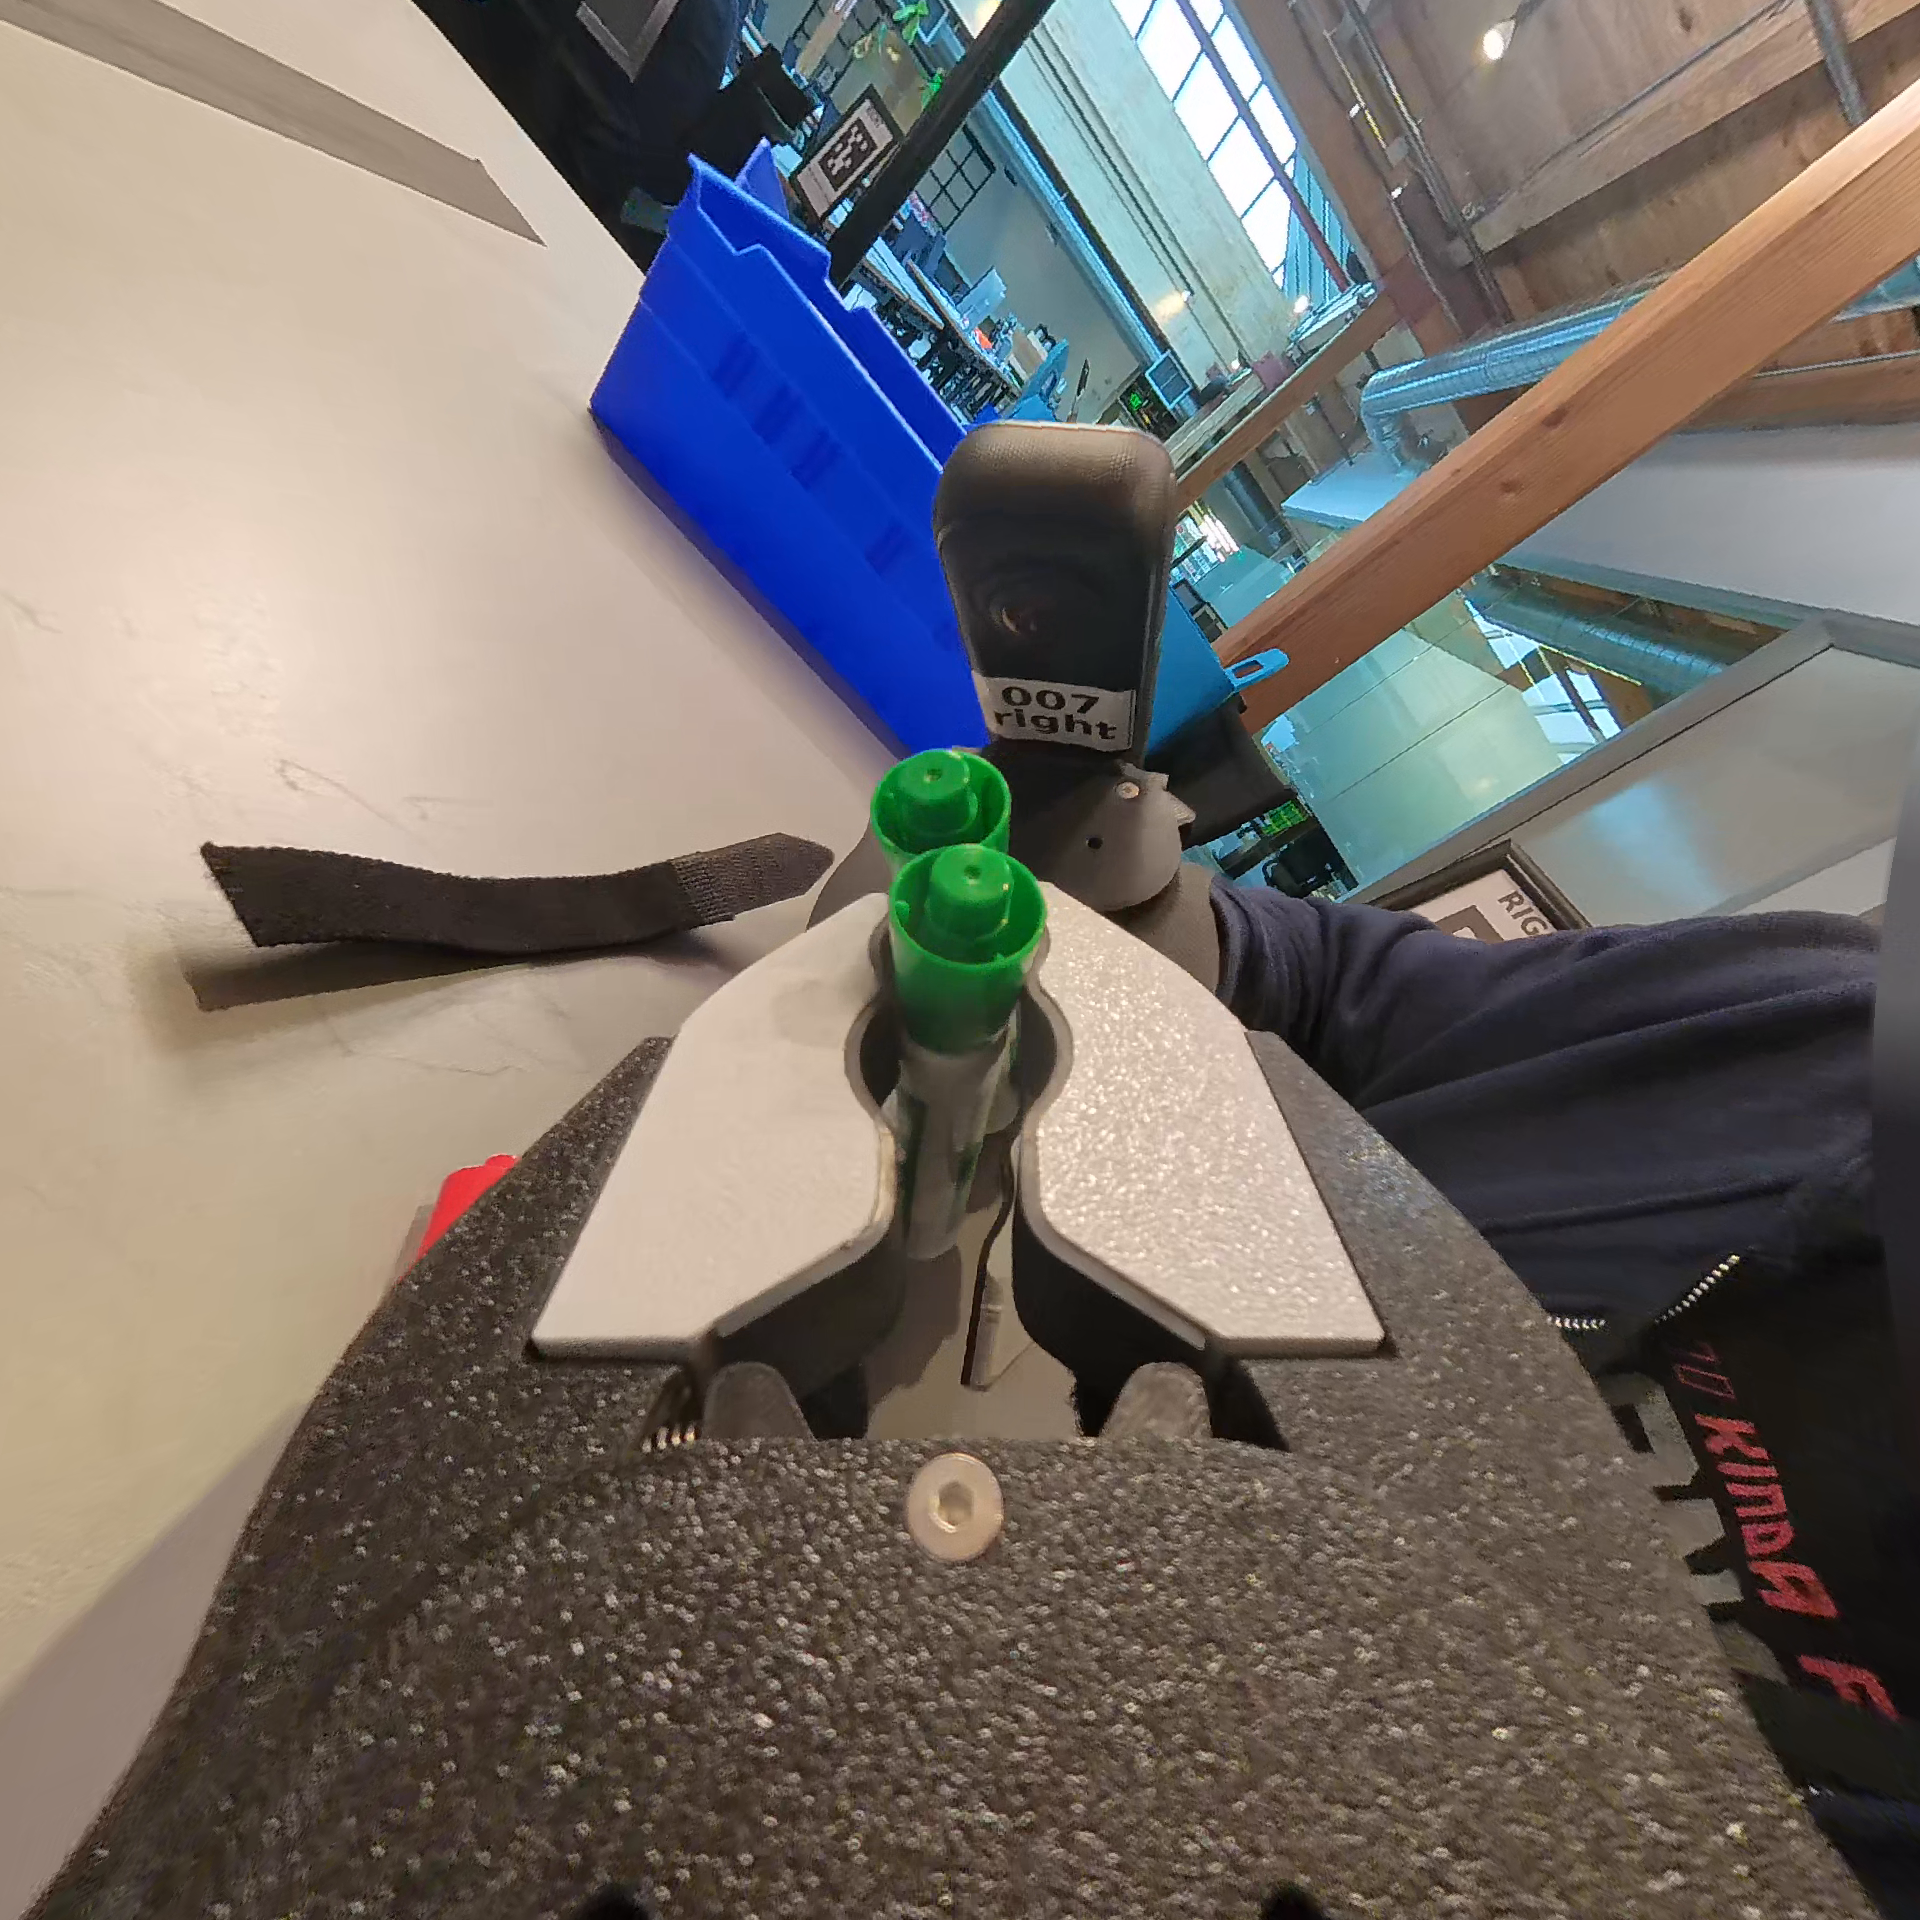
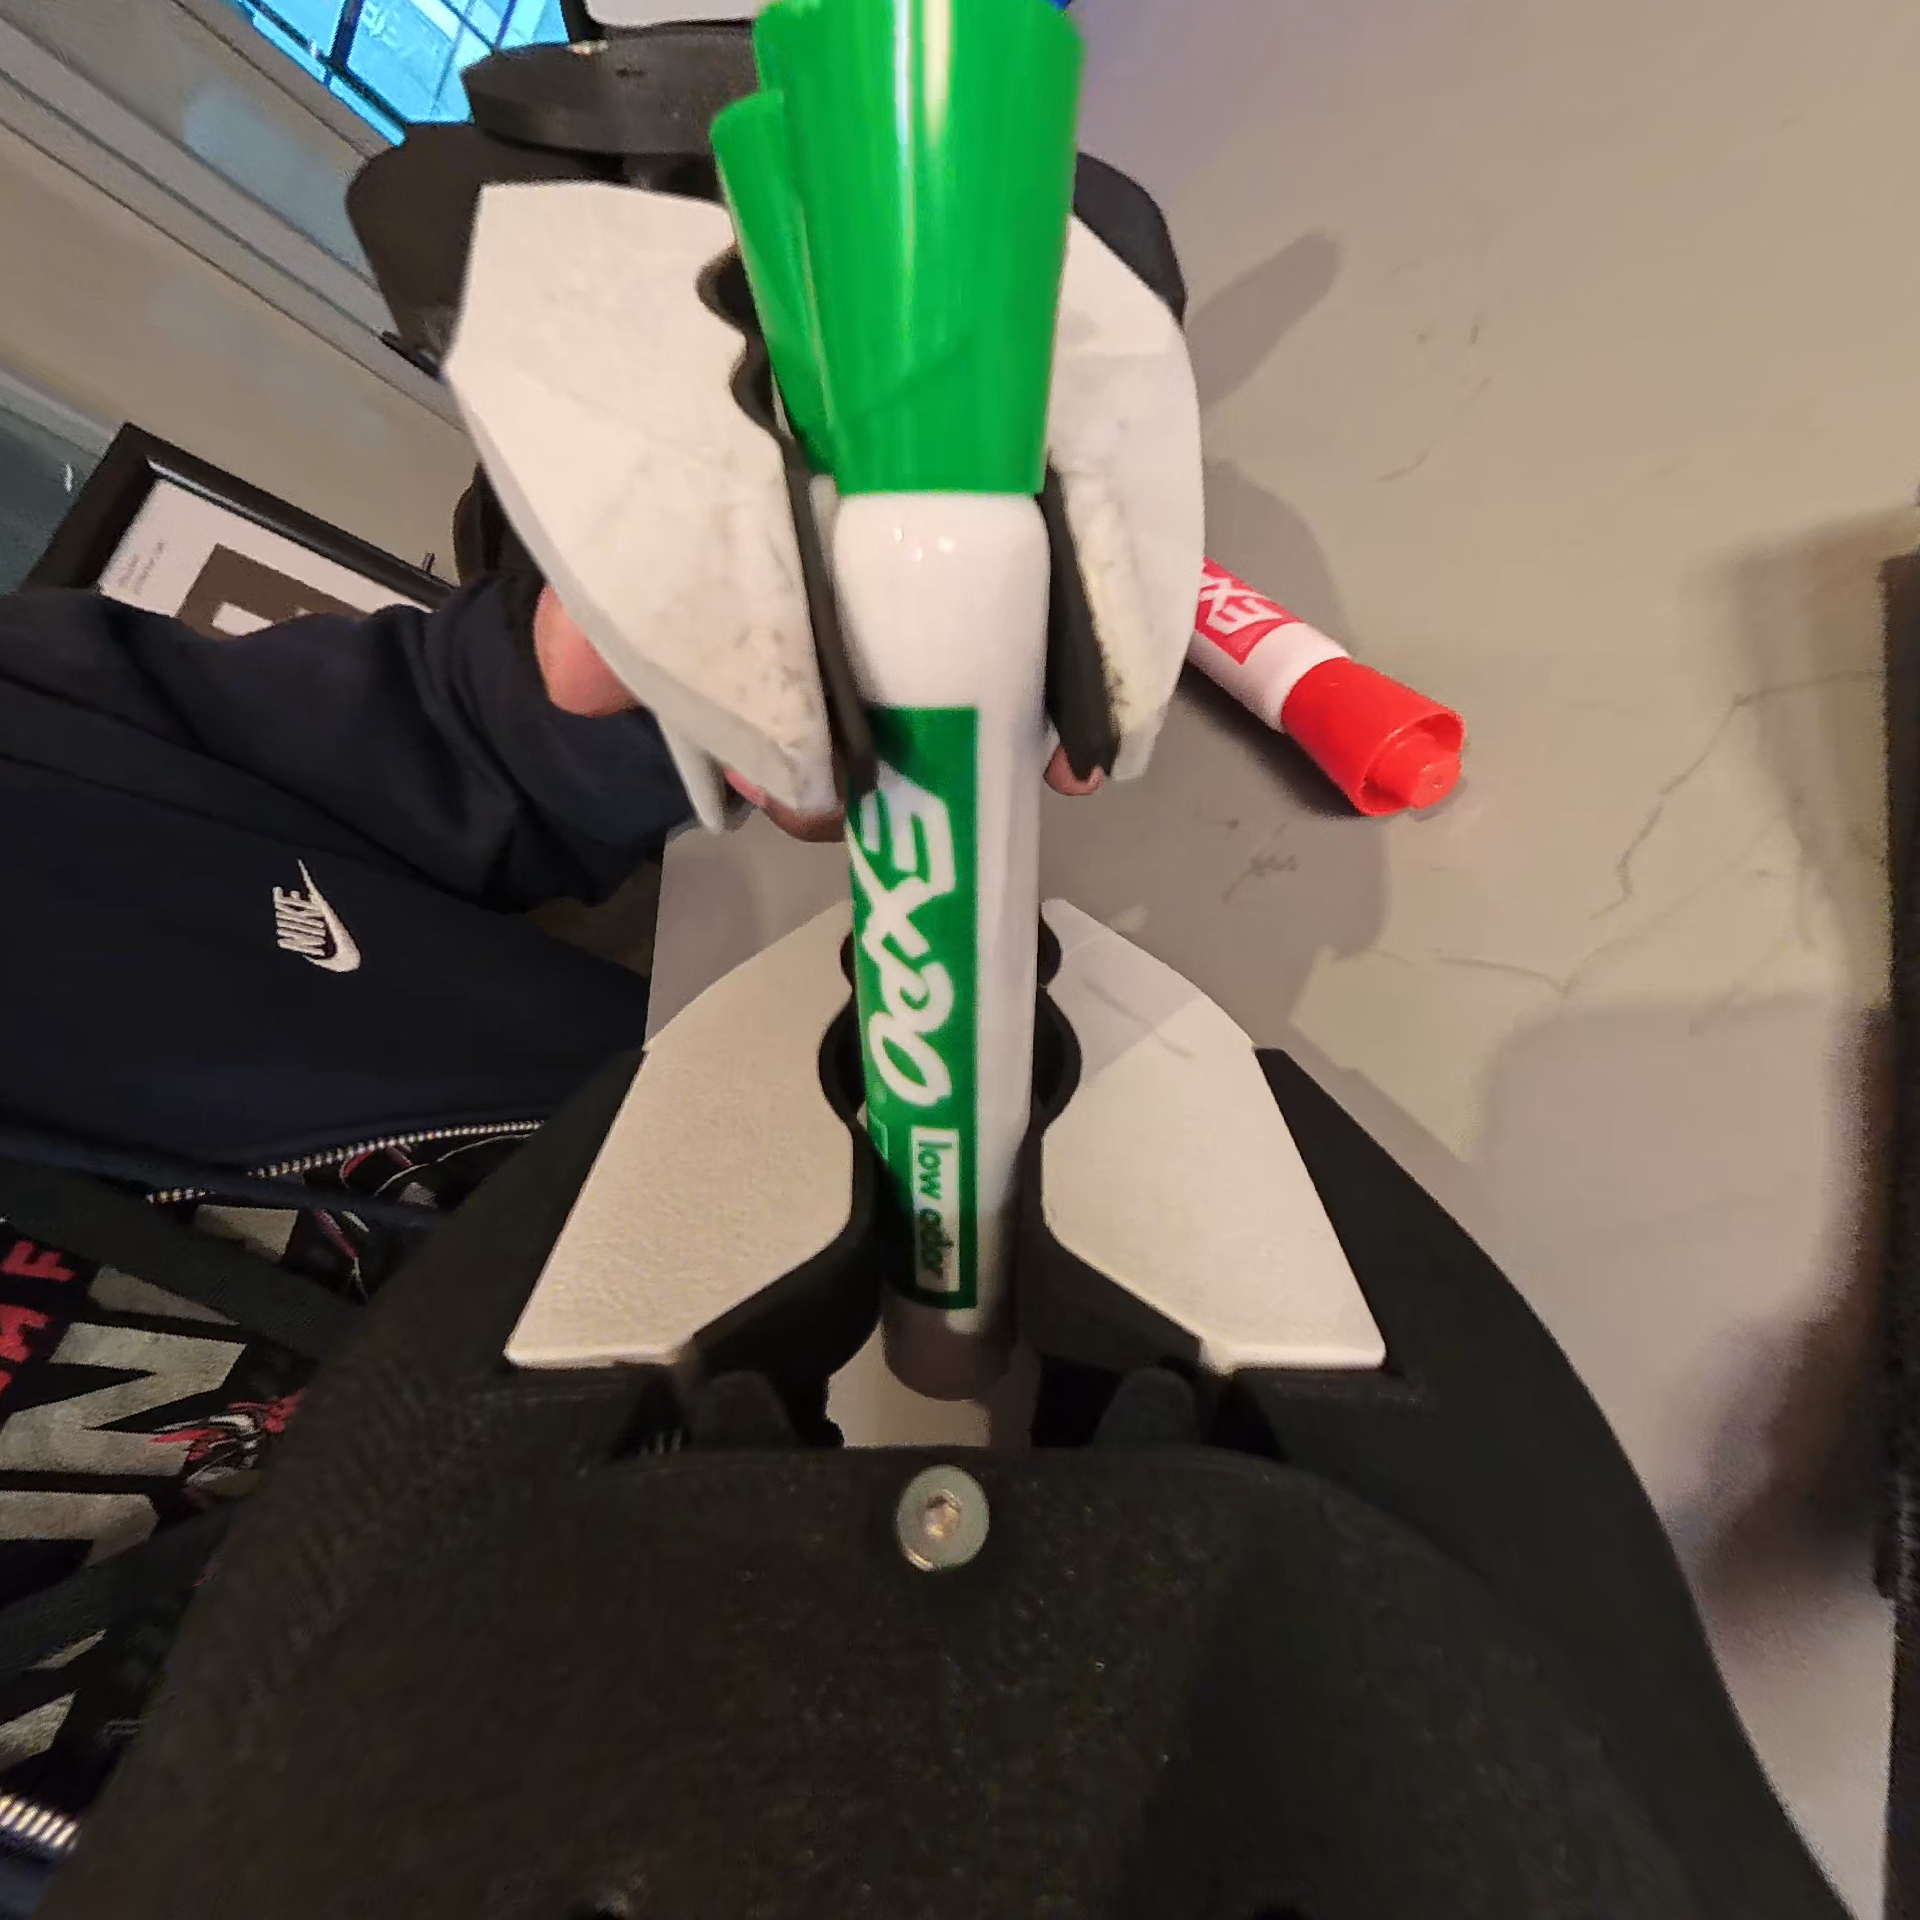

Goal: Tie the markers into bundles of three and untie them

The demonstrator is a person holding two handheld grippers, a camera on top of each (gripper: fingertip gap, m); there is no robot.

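Note:
Two green-capped markers (image 1: 966, 914) lie side by side, caps toward the left wrist camera. My left gripper (image 1: 961, 935) is shut on them near the caps; it also shows in the right wrist view (image 2: 935, 436). My right gripper (image 2: 945, 935) faces it and is shut on the white barrel of a green marker (image 2: 935, 644) near its tail. Whether it also grips the second marker is hidden. A red-capped marker (image 2: 1340, 707) lies on the table beyond the left gripper. A black hook-and-loop strap (image 1: 499, 904) lies loose on the table to the left.
A blue plastic bin (image 1: 769, 416) stands on the pale table (image 1: 260, 520) behind the strap. The right gripper's camera housing (image 1: 1049, 582) rises beyond the markers. A person's dark blue sleeve (image 1: 1507, 1029) and jacket (image 2: 260, 883) are close by. About 8 centimetres separates my left fingertips from my right.

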